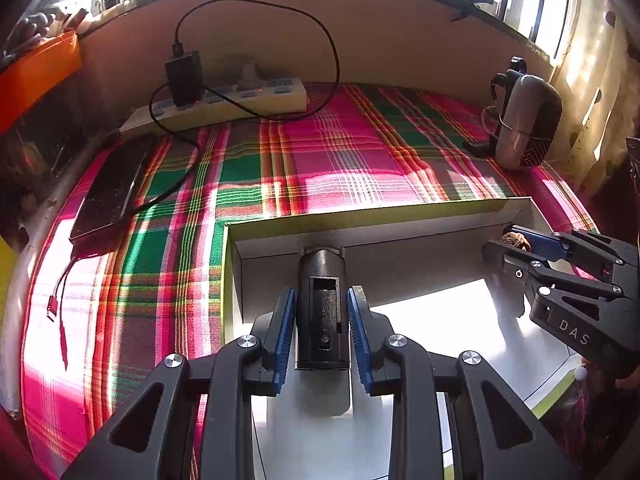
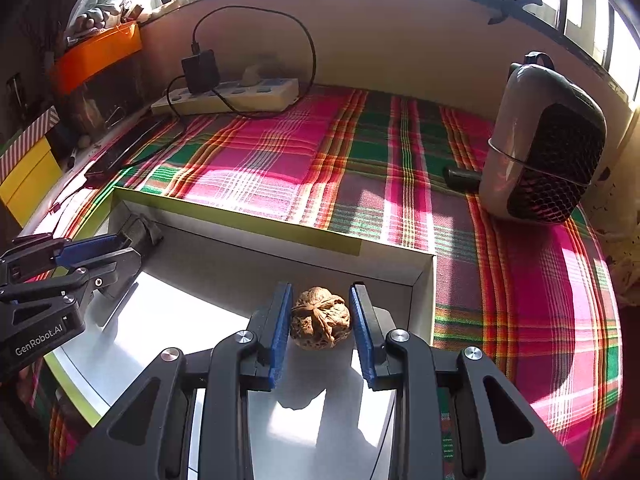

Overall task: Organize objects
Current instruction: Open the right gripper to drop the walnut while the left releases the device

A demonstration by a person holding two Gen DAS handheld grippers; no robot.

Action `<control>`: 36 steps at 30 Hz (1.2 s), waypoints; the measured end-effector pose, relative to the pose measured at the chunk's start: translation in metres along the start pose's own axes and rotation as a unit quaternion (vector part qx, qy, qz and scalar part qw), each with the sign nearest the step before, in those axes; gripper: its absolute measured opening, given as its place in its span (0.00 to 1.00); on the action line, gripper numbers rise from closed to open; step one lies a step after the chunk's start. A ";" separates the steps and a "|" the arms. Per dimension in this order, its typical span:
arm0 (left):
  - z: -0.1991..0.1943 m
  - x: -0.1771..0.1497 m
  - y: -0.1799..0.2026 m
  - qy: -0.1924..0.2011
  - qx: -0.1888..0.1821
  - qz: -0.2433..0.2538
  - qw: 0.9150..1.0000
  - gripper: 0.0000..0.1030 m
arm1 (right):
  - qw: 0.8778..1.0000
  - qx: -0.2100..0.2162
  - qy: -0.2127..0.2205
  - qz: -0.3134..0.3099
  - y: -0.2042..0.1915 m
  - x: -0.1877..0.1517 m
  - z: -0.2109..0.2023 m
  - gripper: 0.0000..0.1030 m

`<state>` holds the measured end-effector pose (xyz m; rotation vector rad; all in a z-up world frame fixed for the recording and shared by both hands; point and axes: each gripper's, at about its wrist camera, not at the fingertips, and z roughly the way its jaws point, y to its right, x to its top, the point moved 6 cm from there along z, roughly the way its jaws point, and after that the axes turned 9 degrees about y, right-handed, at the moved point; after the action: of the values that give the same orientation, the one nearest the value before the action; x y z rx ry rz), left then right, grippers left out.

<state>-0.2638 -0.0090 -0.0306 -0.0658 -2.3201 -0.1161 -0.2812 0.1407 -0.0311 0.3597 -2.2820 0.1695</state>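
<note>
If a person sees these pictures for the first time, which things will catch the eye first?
First the bright pink-and-green plaid cloth covering the surface. Then the shallow white box near the cameras, where the right gripper brackets a walnut and the left gripper a black cylinder.

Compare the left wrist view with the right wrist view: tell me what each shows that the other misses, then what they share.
Only the left wrist view shows the red cable ends on the cloth's left edge, and the black cylinder clearly, between the left gripper pads. Only the right wrist view shows the yellow box, and the whole walnut between the right gripper pads. Both show the white box, plaid cloth, power strip, black adapter, phone and grey speaker.
</note>
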 end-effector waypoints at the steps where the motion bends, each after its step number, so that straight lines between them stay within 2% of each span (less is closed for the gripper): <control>1: 0.000 0.000 0.000 0.000 0.000 0.001 1.000 0.25 | 1.000 -0.001 0.000 0.000 0.000 0.000 0.000 0.30; 9: 0.000 0.001 0.001 0.003 -0.007 -0.005 1.000 0.26 | 1.000 0.000 0.008 0.016 0.004 0.002 -0.002 0.35; 14: -0.002 0.001 0.003 0.005 -0.014 -0.006 1.000 0.32 | 1.000 -0.004 0.013 0.016 0.003 0.004 -0.005 0.45; 22: -0.020 0.004 0.006 0.024 -0.021 -0.006 0.999 0.38 | 0.999 -0.003 0.027 0.024 0.002 0.008 -0.019 0.46; 36: -0.072 0.000 0.005 0.061 -0.021 -0.006 0.998 0.39 | 0.997 -0.003 0.070 0.038 -0.006 0.007 -0.070 0.47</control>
<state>-0.2111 -0.0119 0.0186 -0.0643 -2.1962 -0.1691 -0.2344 0.1501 0.0206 0.2503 -2.1584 0.2210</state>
